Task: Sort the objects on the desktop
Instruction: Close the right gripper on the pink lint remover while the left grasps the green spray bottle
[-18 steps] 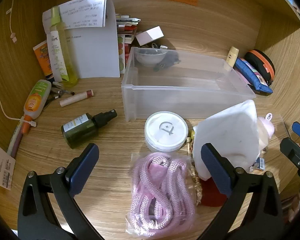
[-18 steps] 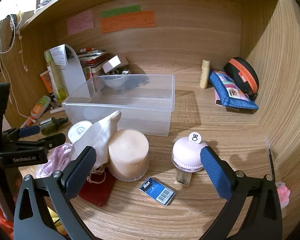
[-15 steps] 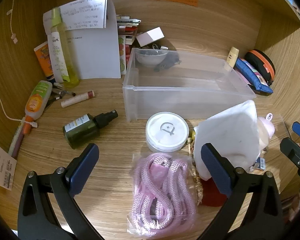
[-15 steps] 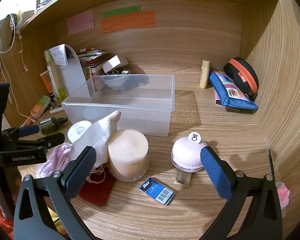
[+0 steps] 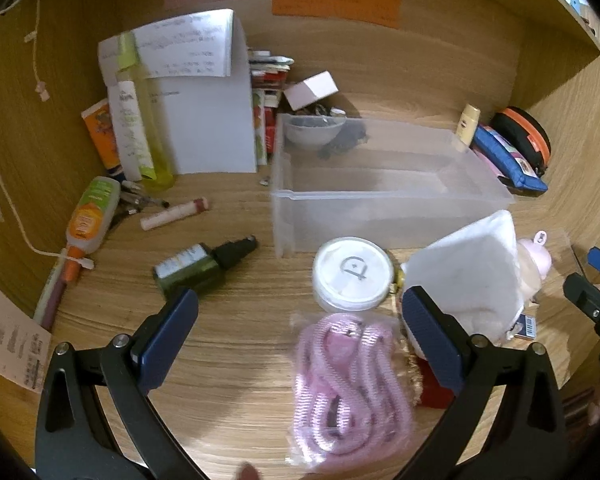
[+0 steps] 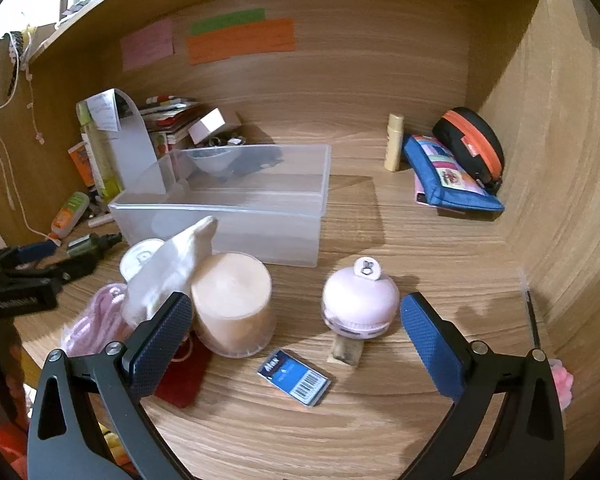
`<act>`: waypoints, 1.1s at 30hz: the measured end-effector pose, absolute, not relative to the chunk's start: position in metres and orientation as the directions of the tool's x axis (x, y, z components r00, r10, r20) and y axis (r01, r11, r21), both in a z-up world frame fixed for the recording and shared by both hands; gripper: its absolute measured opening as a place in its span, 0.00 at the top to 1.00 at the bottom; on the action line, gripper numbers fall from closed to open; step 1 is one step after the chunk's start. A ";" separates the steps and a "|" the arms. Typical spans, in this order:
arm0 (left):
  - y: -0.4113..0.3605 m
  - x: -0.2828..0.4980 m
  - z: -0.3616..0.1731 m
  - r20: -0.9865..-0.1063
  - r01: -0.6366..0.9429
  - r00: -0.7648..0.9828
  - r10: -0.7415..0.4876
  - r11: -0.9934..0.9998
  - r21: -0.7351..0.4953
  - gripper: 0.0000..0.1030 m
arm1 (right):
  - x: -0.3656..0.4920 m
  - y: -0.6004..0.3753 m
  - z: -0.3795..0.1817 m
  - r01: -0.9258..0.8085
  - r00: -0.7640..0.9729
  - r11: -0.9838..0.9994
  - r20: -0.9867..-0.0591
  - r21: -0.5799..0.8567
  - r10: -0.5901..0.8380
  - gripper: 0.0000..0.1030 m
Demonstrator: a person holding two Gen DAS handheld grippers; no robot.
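Observation:
A clear plastic bin (image 5: 384, 192) (image 6: 236, 208) stands mid-desk. In front of it lie a white round tin (image 5: 354, 272), a pink rope in a bag (image 5: 350, 384), a white cloth pouch (image 5: 472, 276) and a dark green spray bottle (image 5: 198, 266). My left gripper (image 5: 300, 334) is open and empty, above the rope and tin. In the right wrist view a peach round jar (image 6: 232, 302), a pink dome gadget (image 6: 360, 300) and a blue card (image 6: 294, 376) lie ahead. My right gripper (image 6: 296, 338) is open and empty above them.
At the left are a yellow bottle (image 5: 140, 120), an orange-green tube (image 5: 90, 216), a lip balm (image 5: 174, 214) and folded paper (image 5: 204, 100). At the right back stand a blue pouch (image 6: 448, 178), a black-orange case (image 6: 472, 144) and a cream tube (image 6: 394, 142). Wooden walls enclose the desk.
My left gripper has shifted left and tilted a little, so the objects slide right in its view. The right gripper has hardly moved.

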State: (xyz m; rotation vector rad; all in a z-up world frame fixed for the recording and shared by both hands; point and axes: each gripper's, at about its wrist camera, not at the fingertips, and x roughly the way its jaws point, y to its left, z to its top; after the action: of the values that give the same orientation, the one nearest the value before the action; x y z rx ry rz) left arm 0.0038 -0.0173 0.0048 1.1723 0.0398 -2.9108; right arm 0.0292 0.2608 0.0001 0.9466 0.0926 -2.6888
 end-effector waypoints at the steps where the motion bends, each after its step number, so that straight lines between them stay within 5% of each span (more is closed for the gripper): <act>1: -0.020 0.004 0.006 -0.689 0.019 -0.725 -0.001 -1.000 -0.019 0.00 | 0.030 0.263 0.000 0.286 -0.746 -0.958 -0.621 0.029 -0.241 0.00; 12: -0.084 0.000 0.007 -0.705 0.071 -0.707 0.062 -0.985 -0.159 0.00 | 0.026 0.295 0.005 0.230 -0.775 -0.973 -0.600 0.025 -0.199 0.00; 25: -0.102 -0.056 -0.029 -0.820 -0.042 -0.571 0.045 -0.999 -0.025 0.00 | -0.006 0.317 -0.016 0.236 -0.713 -0.971 -0.674 0.031 -0.194 0.00; 30: -0.098 -0.070 -0.044 -0.843 -0.073 -0.534 0.059 -0.997 -0.024 0.22 | -0.022 0.316 -0.030 0.255 -0.660 -0.965 -0.717 0.066 -0.224 0.08; 33: -0.098 -0.076 -0.051 -0.852 -0.080 -0.518 0.074 -0.996 -0.038 0.23 | -0.036 0.316 -0.038 0.274 -0.605 -0.953 -0.747 0.129 -0.275 0.13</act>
State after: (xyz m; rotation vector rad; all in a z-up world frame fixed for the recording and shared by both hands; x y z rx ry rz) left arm -0.0763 -0.0980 -0.0509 1.5815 -0.0101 -2.8163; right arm -0.0356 0.3156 -0.0380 1.1968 -0.0020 -2.5692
